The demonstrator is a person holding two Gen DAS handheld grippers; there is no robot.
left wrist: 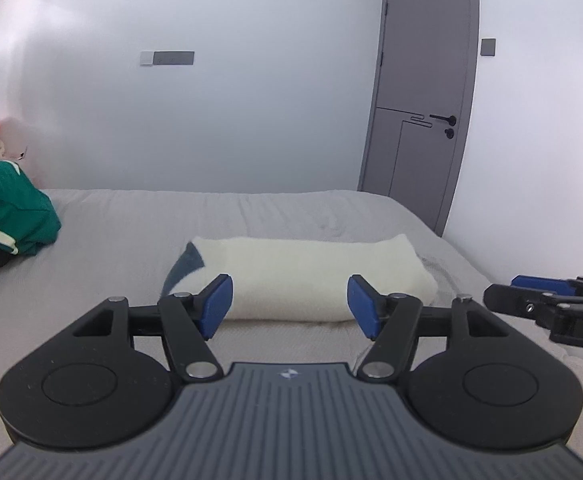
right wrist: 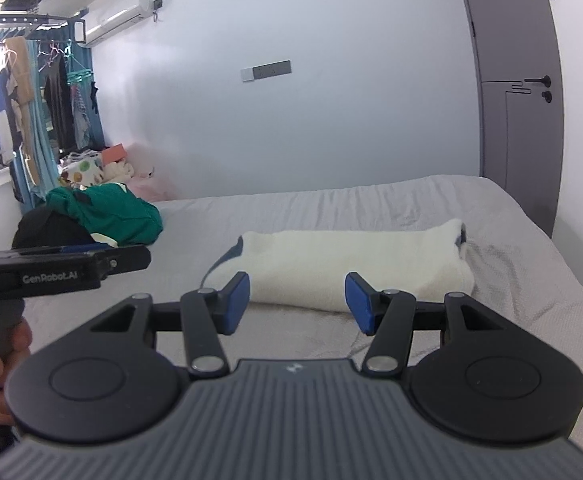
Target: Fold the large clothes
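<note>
White walls and a grey panelled door (left wrist: 419,92) stand behind a bed with a pale grey quilted cover (left wrist: 103,264), which fills the left wrist view. On that cover, near the middle, lies a cream fleecy garment with a dark blue-grey trim, folded into a compact oblong (left wrist: 311,276). It lies flat, with one dark corner showing at its left end. The left gripper (left wrist: 290,307) hovers short of the bundle's near edge, its blue-padded fingers (left wrist: 216,305) spread wide and holding nothing. A crumpled green garment with pale trim (left wrist: 15,208) sits at the far left of the bed, well apart from the folded piece.

From the right wrist view, the same cream bundle (right wrist: 355,264) lies ahead, a second dark corner visible at its right end. The right gripper (right wrist: 297,303) is likewise held clear of it, fingers wide apart and empty. The green garment (right wrist: 111,212) rests atop a black heap of cloth (right wrist: 51,232) at the bed's left side, and hanging clothes crowd a rail by the window beyond.

Judgement: folding of the cream piece appears complete or nearly so, and both tools are disengaged. The next move probably calls either for a final press or shift of the bundle, or for reaching left to the green garment, which would need a firm pinch at a seam or hem and a full spread across the free cover.
</note>
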